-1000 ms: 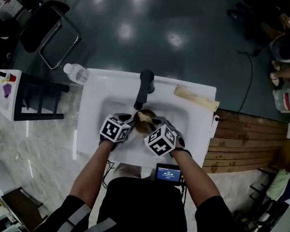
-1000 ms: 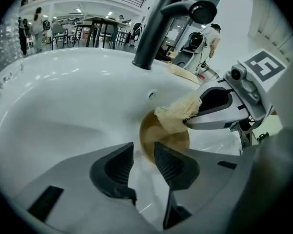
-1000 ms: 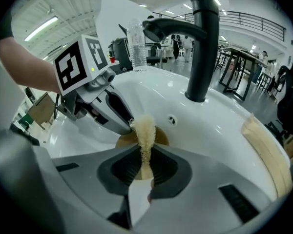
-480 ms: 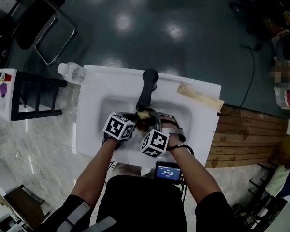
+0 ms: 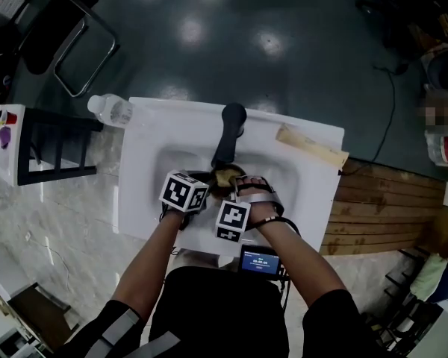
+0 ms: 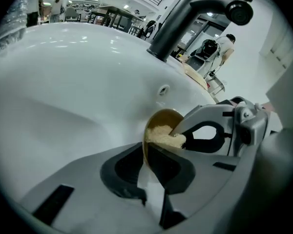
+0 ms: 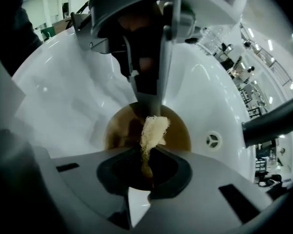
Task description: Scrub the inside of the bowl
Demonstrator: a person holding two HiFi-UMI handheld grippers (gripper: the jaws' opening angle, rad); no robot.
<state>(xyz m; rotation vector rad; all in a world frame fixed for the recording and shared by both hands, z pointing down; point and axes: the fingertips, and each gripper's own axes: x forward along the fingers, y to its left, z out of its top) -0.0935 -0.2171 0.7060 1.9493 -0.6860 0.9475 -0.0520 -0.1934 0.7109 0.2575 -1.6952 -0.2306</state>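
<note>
Scrubbing barely begun, by the look of it. Bowl (image 7: 119, 130) in the sink (image 5: 153, 140) basin below the tap (image 5: 225, 136), rim pinched by left gripper (image 6: 146, 152), jaws just closed further onto it. Right gripper (image 7: 145, 156) clamped on pale scrub pad (image 7: 154, 126), pressed inside; most of that surface probably left

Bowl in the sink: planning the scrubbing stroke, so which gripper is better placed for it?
Right. The right gripper is shut on the sponge, poised at the inside of the bowl. The left gripper, whose jaws have just been closing on the rim, only steadies it.
</note>
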